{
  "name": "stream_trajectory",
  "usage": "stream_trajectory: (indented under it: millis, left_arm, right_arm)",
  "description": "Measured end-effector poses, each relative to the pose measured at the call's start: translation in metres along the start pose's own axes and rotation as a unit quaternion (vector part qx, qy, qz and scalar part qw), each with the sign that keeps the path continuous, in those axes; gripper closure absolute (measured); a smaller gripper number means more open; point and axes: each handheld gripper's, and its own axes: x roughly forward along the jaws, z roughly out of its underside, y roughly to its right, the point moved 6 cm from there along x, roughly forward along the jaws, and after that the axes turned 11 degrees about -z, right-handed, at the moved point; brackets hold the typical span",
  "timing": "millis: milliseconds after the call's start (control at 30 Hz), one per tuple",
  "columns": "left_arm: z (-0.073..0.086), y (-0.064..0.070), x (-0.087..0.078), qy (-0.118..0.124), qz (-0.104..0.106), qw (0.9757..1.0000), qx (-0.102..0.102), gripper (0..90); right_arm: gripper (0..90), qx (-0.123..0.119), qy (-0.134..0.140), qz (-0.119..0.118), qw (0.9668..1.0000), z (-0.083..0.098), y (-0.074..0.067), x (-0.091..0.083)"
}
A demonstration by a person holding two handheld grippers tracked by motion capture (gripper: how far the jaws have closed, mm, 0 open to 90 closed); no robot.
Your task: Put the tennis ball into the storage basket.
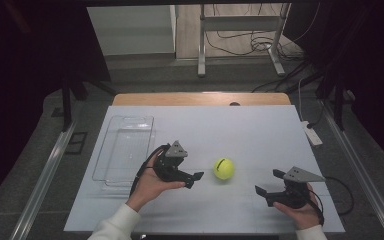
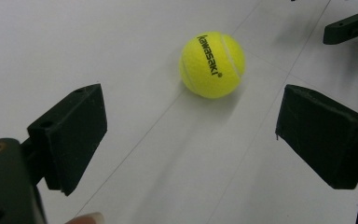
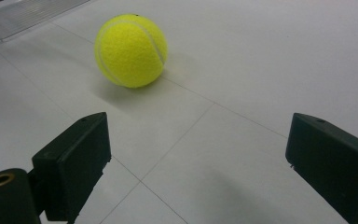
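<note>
- The white table (image 1: 260, 130) bears a clear tray (image 1: 125, 147) at its left, likely the drop-off.
- The left gripper (image 1: 192, 180) has its jaws spread and empty, aimed at the ball (a reach, seemingly).
- The right gripper (image 1: 270, 182) waits opposite, jaws equally spread.
- The tennis ball (image 1: 223, 168) rests free between them.

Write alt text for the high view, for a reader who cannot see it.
A yellow tennis ball lies on a white table between two hand-held black grippers, both open and aimed at it: the left gripper close beside it, the right gripper farther off. A clear plastic tray sits at the table's left.
</note>
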Motion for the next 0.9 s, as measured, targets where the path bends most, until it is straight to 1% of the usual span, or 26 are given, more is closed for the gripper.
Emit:
stream_trajectory:
  millis: [100,300,333,367,467,600,667,767,800,900]
  left_arm:
    - [-0.001,0.001,0.003,-0.003,0.001,1.0,0.0,9.1]
    - [-0.006,0.004,0.008,-0.006,0.006,0.9999,0.007,8.9]
    - [-0.006,0.005,0.008,-0.004,0.006,1.0,0.004,8.9]
    - [-0.007,0.005,0.009,-0.006,0.006,0.9999,0.009,8.9]
    - [-0.009,0.008,0.012,-0.009,0.008,0.9998,0.012,8.8]
    - [-0.01,0.009,0.015,-0.013,0.01,0.9997,0.016,8.6]
    - [-0.01,0.011,0.017,-0.013,0.011,0.9998,0.013,8.4]
    - [-0.011,0.012,0.019,-0.016,0.013,0.9997,0.016,8.4]
    - [-0.011,0.011,0.019,-0.017,0.014,0.9996,0.02,8.3]
    - [-0.012,0.012,0.022,-0.017,0.014,0.9996,0.017,8.3]
  right_arm:
    - [6.9,0.0,0.0,0.0,1.0,0.0,0.0,0.0]
    - [6.8,0.0,0.0,-0.001,1.0,0.0,0.0,0.0]
    - [6.8,0.0,0.0,-0.001,1.0,0.0,0.0,0.0]
    - [6.9,0.0,-0.001,-0.001,1.0,0.0,0.0,0.0]
    - [6.9,-0.001,0.0,-0.001,1.0,0.0,0.0,0.0]
    - [6.9,-0.001,-0.001,-0.001,1.0,0.0,0.0,0.0]
    - [6.9,-0.001,-0.001,-0.001,1.0,0.0,0.0,0.0]
    - [6.9,-0.002,-0.001,-0.001,1.0,0.0,0.0,0.0]
    - [6.9,-0.002,-0.001,-0.001,1.0,0.0,0.0,0.0]
    - [6.9,-0.002,-0.002,-0.001,1.0,0.0,0.0,0.0]
